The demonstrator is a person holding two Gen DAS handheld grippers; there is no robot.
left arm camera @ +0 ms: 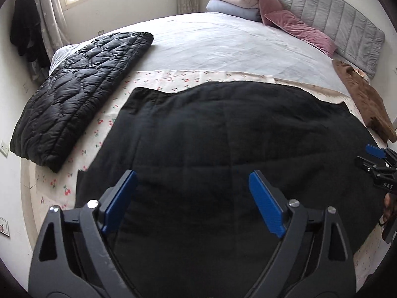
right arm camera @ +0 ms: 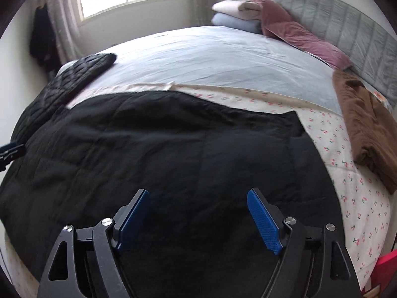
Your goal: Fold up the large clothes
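A large black padded garment (left arm camera: 223, 136) lies spread flat on the bed's near side; it also shows in the right wrist view (right arm camera: 161, 149). My left gripper (left arm camera: 193, 176) is open and empty, hovering over the garment's near left part. My right gripper (right arm camera: 198, 195) is open and empty over the garment's near right part. The right gripper also shows at the right edge of the left wrist view (left arm camera: 377, 159). The left gripper's tip shows at the left edge of the right wrist view (right arm camera: 10, 151).
A folded black quilted jacket (left arm camera: 79, 94) lies at the left on the bed. A folded brown garment (right arm camera: 364, 126) lies at the right. Pink pillows (left arm camera: 295, 27) and folded blankets (left arm camera: 233, 2) sit by the grey headboard (left arm camera: 335, 12). The cherry-print sheet (right arm camera: 347, 173) covers the near bed.
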